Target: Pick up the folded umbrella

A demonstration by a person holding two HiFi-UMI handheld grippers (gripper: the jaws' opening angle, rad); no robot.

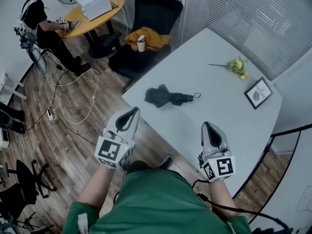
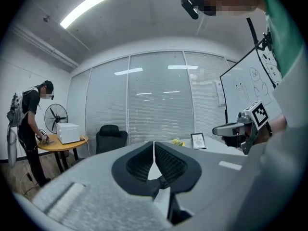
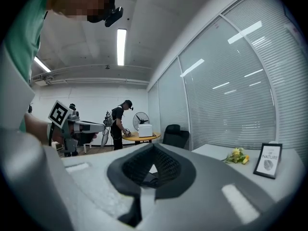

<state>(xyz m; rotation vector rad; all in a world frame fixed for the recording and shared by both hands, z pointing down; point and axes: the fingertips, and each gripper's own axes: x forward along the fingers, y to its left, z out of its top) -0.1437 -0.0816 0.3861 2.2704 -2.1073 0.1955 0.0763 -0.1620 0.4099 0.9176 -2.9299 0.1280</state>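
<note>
Umbrella: we see the folded black umbrella lying on the white tabletop, near its left corner.
Our left gripper: jaws together, empty.
Our right gripper: jaws together, empty.

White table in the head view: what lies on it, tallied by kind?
Folded umbrella: 1
Bunch of flowers: 1
Framed picture: 1
Total: 3
</note>
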